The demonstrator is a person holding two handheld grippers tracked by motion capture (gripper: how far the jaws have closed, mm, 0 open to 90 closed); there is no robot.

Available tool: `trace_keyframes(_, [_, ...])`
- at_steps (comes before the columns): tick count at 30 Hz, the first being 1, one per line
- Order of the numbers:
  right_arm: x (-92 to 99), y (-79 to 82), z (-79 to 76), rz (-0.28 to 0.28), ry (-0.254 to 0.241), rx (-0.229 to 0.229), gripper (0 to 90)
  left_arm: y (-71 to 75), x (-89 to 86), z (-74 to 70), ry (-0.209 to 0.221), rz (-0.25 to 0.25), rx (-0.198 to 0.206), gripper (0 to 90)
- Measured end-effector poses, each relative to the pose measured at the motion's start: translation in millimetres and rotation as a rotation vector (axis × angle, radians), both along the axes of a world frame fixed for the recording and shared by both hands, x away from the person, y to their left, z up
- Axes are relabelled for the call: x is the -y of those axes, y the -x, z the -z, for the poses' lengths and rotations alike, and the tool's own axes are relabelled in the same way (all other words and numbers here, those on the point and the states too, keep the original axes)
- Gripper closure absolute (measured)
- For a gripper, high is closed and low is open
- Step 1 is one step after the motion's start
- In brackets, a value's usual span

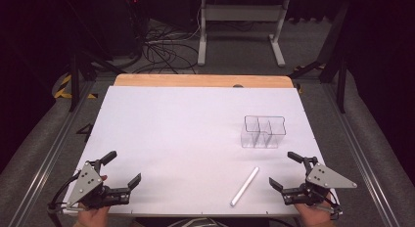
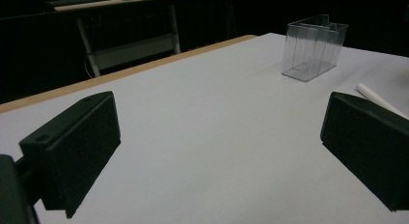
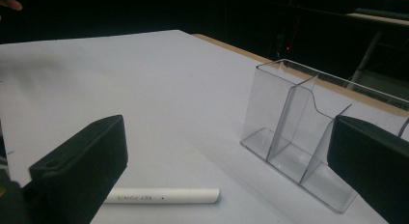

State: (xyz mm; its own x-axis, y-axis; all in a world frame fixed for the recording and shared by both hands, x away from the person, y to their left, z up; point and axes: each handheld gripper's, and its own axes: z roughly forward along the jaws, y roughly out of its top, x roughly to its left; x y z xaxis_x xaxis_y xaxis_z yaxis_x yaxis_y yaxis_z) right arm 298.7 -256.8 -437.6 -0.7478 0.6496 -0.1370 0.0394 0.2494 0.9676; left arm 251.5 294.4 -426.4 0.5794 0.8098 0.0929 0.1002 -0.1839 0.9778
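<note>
**White tube and clear holder, both grippers empty**

At the near edge of the white table (image 1: 171,119), the left gripper (image 1: 121,169) and right gripper (image 1: 285,170) rest with jaws spread wide, holding nothing; just left of the right gripper lies a slim white tube (image 1: 244,186), slanted, with small grey lettering along its side; beyond it stands a clear plastic holder (image 1: 264,132), upright, divided into compartments.

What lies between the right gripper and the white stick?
Nothing: in the high view only bare white table separates the open right gripper from the white stick.
</note>
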Motion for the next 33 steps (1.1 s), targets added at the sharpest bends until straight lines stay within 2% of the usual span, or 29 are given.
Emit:
trace_keyframes(6, [-1.9, -0.5, 1.9, 0.028, 0.009, -0.017, 1.8, -0.6, 1.0, 0.4, -0.011, 0.018, -0.018, 1.2])
trace_keyframes(15, [-2.9, 1.6, -3.8, 0.007, 0.023, -0.032, 3.1, 0.4, 1.3, -0.3, -0.024, 0.016, -0.023, 1.7])
trace_keyframes(22, [-4.2, -1.6, -7.3, -0.005, 0.038, -0.039, 3.9, 1.4, 0.2, -0.5, -0.012, 0.011, -0.022, 1.7])
trace_keyframes(26, [-3.0, -1.5, -9.8, 0.002, 0.035, -0.022, 3.7, 1.4, 1.0, -0.5, -0.018, 0.012, -0.022, 1.8])
trace_keyframes(33, [-2.4, -10.4, -18.7, -0.013, 0.022, -0.043, 2.3, 1.4, 1.4, -0.7, -0.016, 0.012, -0.022, 1.8])
